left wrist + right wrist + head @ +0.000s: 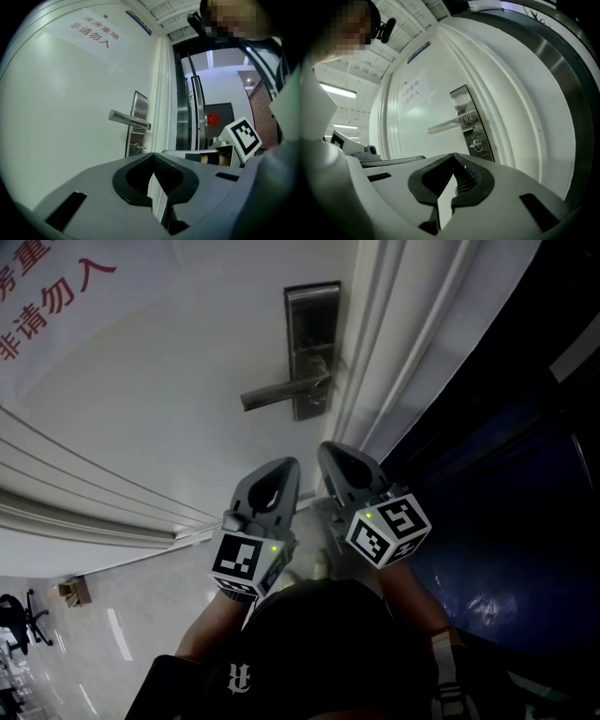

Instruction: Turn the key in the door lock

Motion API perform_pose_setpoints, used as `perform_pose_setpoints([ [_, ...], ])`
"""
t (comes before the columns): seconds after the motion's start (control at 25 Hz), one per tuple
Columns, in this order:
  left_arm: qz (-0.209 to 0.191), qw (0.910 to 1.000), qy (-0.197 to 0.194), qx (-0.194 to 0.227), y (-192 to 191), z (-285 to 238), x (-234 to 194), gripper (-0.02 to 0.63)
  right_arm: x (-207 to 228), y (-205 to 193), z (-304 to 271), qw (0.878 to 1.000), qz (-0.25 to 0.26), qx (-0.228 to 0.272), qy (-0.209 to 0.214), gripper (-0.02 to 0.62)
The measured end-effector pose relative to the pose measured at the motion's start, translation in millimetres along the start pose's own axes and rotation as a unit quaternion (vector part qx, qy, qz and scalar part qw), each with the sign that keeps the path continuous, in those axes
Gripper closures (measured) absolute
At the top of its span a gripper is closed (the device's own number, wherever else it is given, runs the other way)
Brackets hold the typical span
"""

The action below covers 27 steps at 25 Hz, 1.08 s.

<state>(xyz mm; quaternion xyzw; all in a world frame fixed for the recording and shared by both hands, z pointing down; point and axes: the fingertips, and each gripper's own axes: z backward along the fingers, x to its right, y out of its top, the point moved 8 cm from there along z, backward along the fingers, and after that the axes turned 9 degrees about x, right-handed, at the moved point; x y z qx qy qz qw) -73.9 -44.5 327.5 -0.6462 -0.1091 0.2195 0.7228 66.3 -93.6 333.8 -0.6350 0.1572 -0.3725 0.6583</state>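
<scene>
A steel lock plate (312, 334) is mounted near the white door's right edge, with a lever handle (279, 393) pointing left. Below the handle a small key (137, 148) sticks out of the keyhole, and the key (476, 145) shows in the right gripper view too. Both grippers hang side by side short of the lock and touch nothing. My left gripper (279, 469) is shut and empty, its tips meeting (153, 156). My right gripper (336, 452) is likewise shut with nothing in it (453, 156), a little closer to the door's edge.
A paper notice (52, 282) with red characters is stuck on the door at upper left. The white door frame (394, 362) runs along the lock's right, with a dark blue panel (511, 484) beyond. An office chair (21, 617) stands on the floor far left.
</scene>
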Motion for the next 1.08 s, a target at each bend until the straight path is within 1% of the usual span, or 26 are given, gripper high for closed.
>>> perform_pose_setpoints([
  [0.16,-0.003,1.0,0.002,0.005,1.8,2.3,1.4,0.6,-5.1,-5.8,-2.6,0.999,0.04,-0.006,-0.003,0.58],
  [0.36,-0.005,1.0,0.004,0.004,-1.5,-1.8,-0.2,0.6,-4.5,-11.8,-4.3,0.998,0.06,-0.009,-0.007,0.58],
  [0.52,-0.009,0.9999,0.007,0.009,0.5,-1.4,-2.0,0.6,-6.0,-9.6,-6.3,0.998,0.056,-0.002,-0.003,0.58],
  [0.64,-0.011,0.9998,0.011,0.009,2.7,-1.4,-3.6,0.6,-7.5,-7.5,-8.7,0.998,0.064,0.002,-0.002,0.58],
  [1.08,-0.01,0.9998,0.015,0.012,2.5,-4.6,-5.7,0.6,-6.4,-5.9,-12.6,0.998,0.068,0.004,0.001,0.58],
])
